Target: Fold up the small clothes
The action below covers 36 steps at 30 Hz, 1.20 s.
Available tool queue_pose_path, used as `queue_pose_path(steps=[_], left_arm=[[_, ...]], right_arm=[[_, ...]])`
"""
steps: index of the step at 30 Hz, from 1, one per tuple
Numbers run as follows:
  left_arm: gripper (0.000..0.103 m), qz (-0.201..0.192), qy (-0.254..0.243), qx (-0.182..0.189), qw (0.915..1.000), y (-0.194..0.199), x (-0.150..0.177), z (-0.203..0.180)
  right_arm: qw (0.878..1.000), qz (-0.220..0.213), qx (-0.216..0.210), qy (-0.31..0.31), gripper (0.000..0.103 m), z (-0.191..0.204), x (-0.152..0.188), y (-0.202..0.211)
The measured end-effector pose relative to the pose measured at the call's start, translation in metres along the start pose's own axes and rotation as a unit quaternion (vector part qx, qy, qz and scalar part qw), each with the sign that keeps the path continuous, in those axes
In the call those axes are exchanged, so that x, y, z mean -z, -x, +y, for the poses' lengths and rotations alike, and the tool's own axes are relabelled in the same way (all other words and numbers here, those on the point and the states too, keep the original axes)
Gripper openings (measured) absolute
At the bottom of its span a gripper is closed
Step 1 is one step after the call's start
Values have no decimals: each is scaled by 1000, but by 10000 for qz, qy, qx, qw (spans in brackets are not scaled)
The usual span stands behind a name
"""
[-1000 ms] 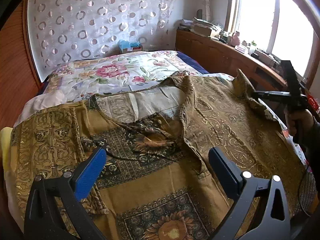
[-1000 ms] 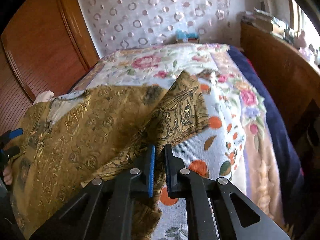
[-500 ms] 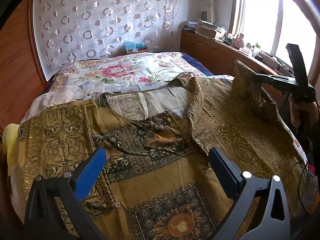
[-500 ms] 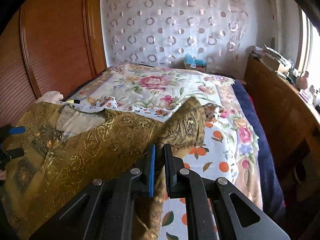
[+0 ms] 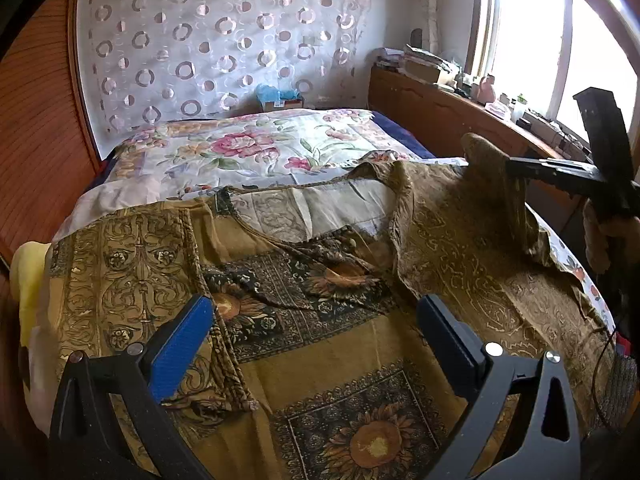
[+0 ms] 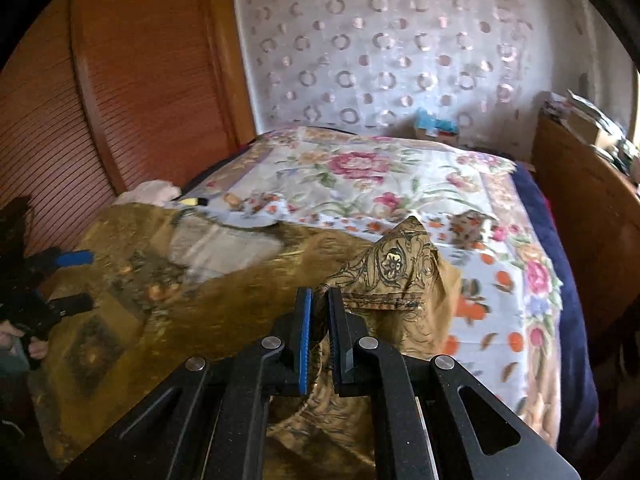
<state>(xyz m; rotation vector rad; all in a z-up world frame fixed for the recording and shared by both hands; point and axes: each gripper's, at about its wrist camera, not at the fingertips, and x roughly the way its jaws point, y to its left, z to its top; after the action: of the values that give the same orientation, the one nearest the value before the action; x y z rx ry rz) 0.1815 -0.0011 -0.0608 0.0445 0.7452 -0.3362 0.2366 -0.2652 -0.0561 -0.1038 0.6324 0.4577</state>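
A gold-brown patterned shirt (image 5: 328,364) with sunflower squares lies spread front-up on the bed. My left gripper (image 5: 316,332) is open and empty, hovering low over the shirt's chest. My right gripper (image 6: 318,304) is shut on the shirt's sleeve (image 6: 396,272) and holds it lifted above the bed. The right gripper also shows in the left wrist view (image 5: 516,168), pinching the raised sleeve (image 5: 488,168) at the right. The left gripper shows in the right wrist view (image 6: 68,280) at the far left.
A floral bedspread (image 5: 248,152) covers the bed behind the shirt. A wooden headboard panel (image 6: 120,92) runs along the left. A wooden ledge (image 5: 448,120) with clutter stands at the right under the window. A yellow cloth (image 5: 28,280) lies at the bed's left edge.
My right gripper has lifted the sleeve higher off the bed and carried it inward over the shirt. My left gripper has stayed open over the chest.
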Motion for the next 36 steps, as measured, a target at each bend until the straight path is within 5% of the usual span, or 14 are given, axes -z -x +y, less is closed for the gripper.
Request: queue_pose_path(steps=[2,6,21,24,27,36], left_arm=[[102,-7,1,-11,10000,1,1,2],[102,-13,17,-37,10000,3,2,4],[102,-92,122,-169,9997,10,7,18],[102,-141,157,-352,9992,15,6,30],[102,-212,219,-571,9979,22,5,48],[102,-150,477,-1280,9905,29,5,119]], right_arm=[[9999,33,-105,103,8,7,-2,0],[9998,73,-40,157,29,4,0,3],[9935,916,637,-228,29,-47,58,6],[9925,947,745,-225,32,-48,59,7],[9916,871,931,-236,52,-49,51,2],[9913,884,927,-309,52,-61,20,-60]])
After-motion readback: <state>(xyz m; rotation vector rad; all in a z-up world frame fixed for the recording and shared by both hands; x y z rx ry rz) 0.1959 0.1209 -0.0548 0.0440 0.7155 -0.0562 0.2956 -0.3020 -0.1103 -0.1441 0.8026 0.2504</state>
